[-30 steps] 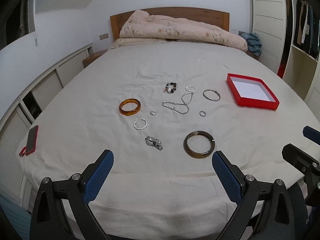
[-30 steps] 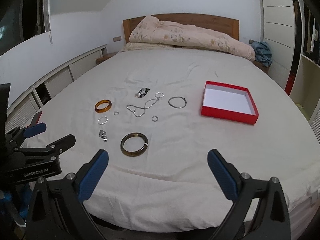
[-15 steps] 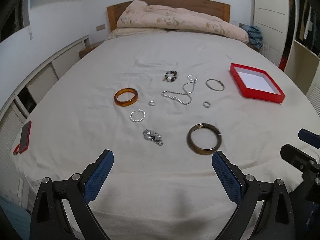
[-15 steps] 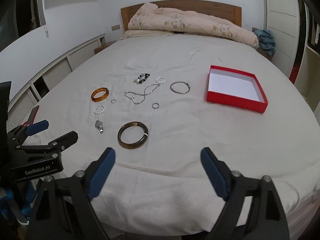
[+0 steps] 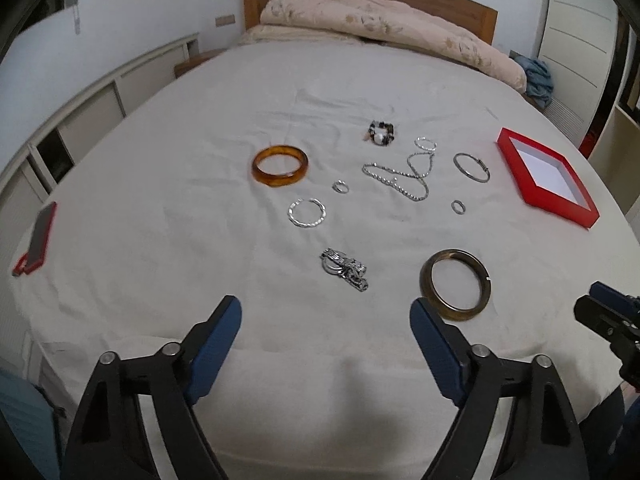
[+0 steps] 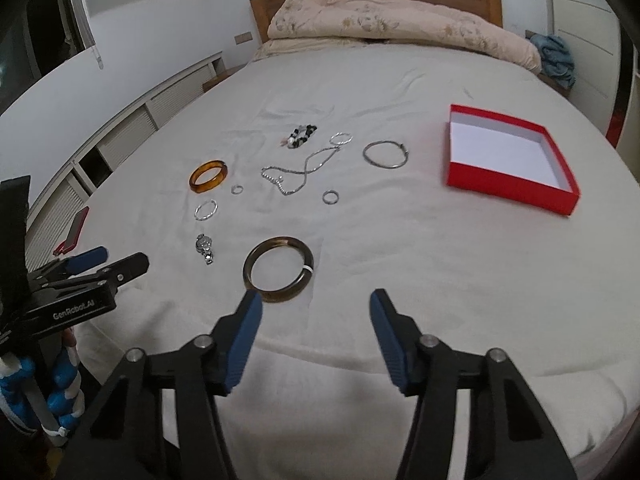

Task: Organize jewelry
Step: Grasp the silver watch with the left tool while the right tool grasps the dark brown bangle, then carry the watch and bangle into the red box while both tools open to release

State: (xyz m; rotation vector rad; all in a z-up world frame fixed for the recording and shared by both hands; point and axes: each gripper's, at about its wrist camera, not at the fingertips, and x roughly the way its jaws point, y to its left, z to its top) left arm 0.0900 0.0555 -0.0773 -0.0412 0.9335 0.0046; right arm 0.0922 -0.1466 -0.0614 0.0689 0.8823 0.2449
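Note:
Jewelry lies scattered on a cream bedsheet: a dark brown bangle (image 5: 455, 284) (image 6: 278, 269), an amber bangle (image 5: 280, 166) (image 6: 208, 176), a silver watch (image 5: 345, 269) (image 6: 205, 248), a silver chain (image 5: 402, 176) (image 6: 298, 172), a thin silver bracelet (image 6: 385, 154) and small rings. An empty red box (image 5: 546, 178) (image 6: 510, 158) sits at the right. My left gripper (image 5: 325, 312) hovers near the bed's front edge, jaws closing, nothing between them. My right gripper (image 6: 316, 304) hovers just in front of the dark bangle, jaws closing on nothing.
A red-cased phone (image 5: 38, 238) lies at the bed's left edge. A folded quilt (image 5: 384, 20) is piled against the wooden headboard. Low cabinets run along the left wall, a wardrobe stands at the right. The other gripper shows at each view's side.
Both grippers have moved forward and down toward the jewelry. The right jaws have narrowed markedly, the left jaws slightly. The jewelry has not moved.

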